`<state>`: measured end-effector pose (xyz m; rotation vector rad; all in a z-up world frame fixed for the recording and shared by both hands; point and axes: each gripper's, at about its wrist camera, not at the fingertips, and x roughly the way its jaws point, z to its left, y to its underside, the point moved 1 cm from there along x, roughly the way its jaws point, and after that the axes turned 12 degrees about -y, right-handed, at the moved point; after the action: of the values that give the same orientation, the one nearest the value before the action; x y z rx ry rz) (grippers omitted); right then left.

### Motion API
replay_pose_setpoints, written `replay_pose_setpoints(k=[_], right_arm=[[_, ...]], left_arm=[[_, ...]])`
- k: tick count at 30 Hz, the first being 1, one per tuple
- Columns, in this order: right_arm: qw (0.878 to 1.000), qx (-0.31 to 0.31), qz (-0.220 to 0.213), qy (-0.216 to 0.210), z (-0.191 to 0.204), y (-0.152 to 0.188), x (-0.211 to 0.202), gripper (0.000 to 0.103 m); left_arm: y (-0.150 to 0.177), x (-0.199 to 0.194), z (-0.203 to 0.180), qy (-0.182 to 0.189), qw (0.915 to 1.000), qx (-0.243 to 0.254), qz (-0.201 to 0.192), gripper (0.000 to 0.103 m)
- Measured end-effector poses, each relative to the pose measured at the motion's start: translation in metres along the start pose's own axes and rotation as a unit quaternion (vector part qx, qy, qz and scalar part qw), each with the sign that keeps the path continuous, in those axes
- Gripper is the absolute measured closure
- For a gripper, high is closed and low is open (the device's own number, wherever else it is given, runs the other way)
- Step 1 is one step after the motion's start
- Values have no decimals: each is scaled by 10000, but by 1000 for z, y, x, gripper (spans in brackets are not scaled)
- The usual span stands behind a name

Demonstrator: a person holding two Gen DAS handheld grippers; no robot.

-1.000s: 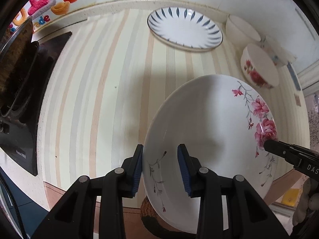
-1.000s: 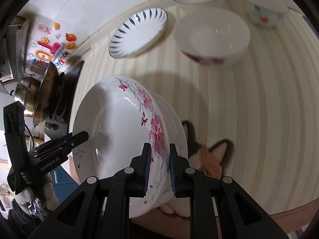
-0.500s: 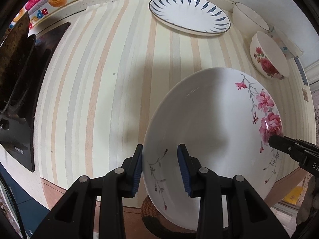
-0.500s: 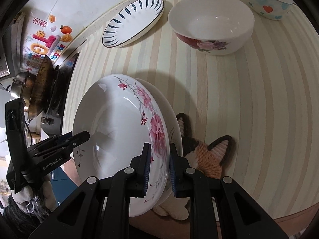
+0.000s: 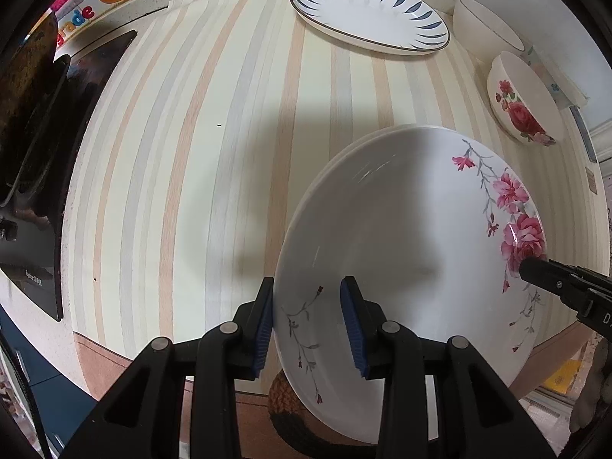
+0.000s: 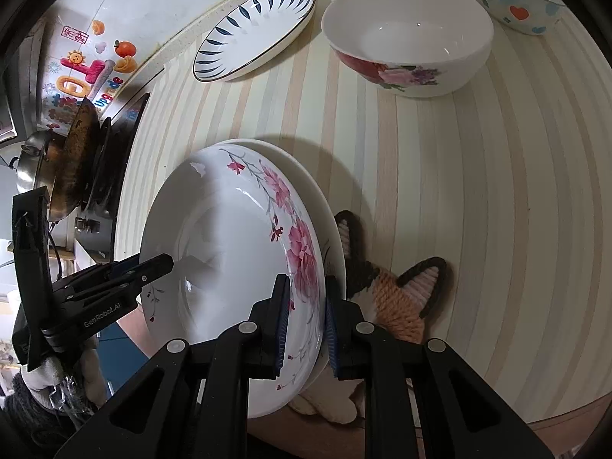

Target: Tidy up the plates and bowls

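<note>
The striped tabletop is seen beyond both tongs. The rose-patterned plate is pinched at opposite rims by the left tongs and the right tongs, above a second plate. A rose bowl stands farther ahead.
</note>
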<state>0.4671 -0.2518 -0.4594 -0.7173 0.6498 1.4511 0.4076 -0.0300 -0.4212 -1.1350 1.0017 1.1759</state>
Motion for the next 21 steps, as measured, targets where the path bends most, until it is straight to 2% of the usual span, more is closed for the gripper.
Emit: replay_pose_setpoints(k=[15,21], right_arm=[[9996,123,269,-20,-2,-6,-2,81],[9987,242,448,-73,-4,-4,-4,81]], left_arm=[[-2,12,-8,-65,9999,31,73,71],[0,-1,-5,-59,10000,6,-9,71]])
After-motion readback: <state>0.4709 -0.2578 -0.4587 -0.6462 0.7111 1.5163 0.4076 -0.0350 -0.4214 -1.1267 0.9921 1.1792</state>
